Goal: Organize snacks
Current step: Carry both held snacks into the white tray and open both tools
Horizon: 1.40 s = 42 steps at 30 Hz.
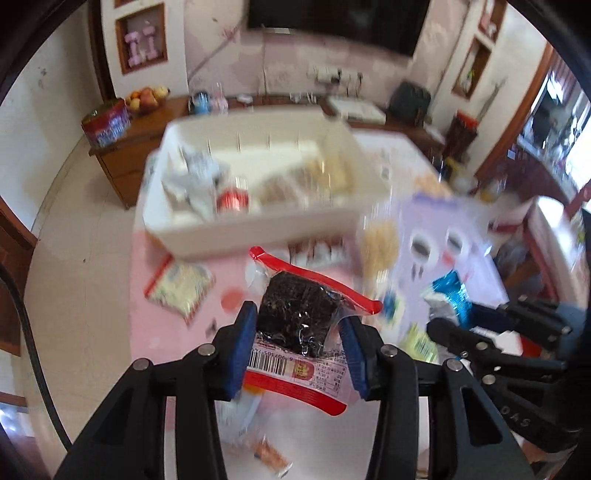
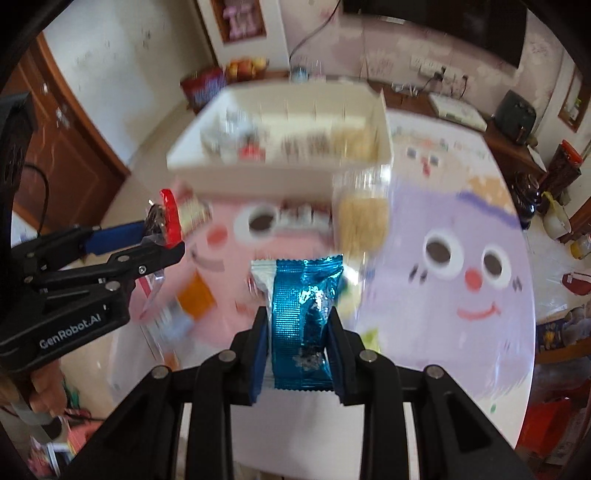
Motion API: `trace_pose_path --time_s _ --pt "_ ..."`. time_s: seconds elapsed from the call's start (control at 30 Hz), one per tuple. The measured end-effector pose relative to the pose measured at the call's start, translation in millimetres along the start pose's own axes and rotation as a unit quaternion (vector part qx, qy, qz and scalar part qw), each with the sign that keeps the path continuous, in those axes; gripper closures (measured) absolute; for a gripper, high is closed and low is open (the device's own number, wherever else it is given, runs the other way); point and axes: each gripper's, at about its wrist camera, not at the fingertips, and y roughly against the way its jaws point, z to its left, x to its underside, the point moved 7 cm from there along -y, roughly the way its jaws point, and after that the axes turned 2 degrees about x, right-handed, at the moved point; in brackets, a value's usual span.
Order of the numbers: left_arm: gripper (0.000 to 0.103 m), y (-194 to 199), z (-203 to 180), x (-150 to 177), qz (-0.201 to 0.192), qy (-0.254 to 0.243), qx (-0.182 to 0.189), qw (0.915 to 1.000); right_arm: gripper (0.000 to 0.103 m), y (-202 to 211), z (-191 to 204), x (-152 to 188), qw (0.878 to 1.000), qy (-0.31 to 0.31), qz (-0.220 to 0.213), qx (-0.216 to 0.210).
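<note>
The left gripper (image 1: 297, 325) clamps a red-edged dark snack packet (image 1: 295, 317) at lower centre. The right gripper (image 2: 297, 328) pinches a blue foil packet (image 2: 301, 321), with the white box (image 2: 280, 173) above.

A dark television (image 1: 338, 22) is hanging on the back wall. Below it, a wooden sideboard (image 1: 122, 162) is running along the wall. At the sideboard's left end a red tin (image 1: 105, 123) is sitting, with a bowl of fruit (image 1: 146, 98) just beside it. Further right on the sideboard a white flat box (image 1: 356, 109) is lying near a dark green appliance (image 1: 410, 99). Above the tin, a wall niche (image 1: 142, 38) is showing pale pink figures.
</note>
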Motion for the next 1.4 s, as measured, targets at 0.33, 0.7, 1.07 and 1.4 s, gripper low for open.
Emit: trace_pose_path --time_s 0.33,0.7,1.07,1.4 --pt "0.060 33 13 -100 -0.068 0.018 0.010 0.9975 0.074 43 -3 -115 0.994 -0.029 -0.106 -0.019" --pt "0.059 -2 33 -162 -0.061 0.041 -0.026 0.9969 0.074 30 -19 -189 0.989 -0.073 -0.125 -0.026" --pt "0.059 -36 42 -176 -0.043 0.050 -0.043 0.9969 0.074 -8 -27 -211 0.990 -0.097 -0.097 -0.021" --pt "0.058 -55 56 -178 -0.033 0.060 -0.064 0.9956 0.073 -25 -20 -220 0.992 -0.088 -0.086 -0.008"
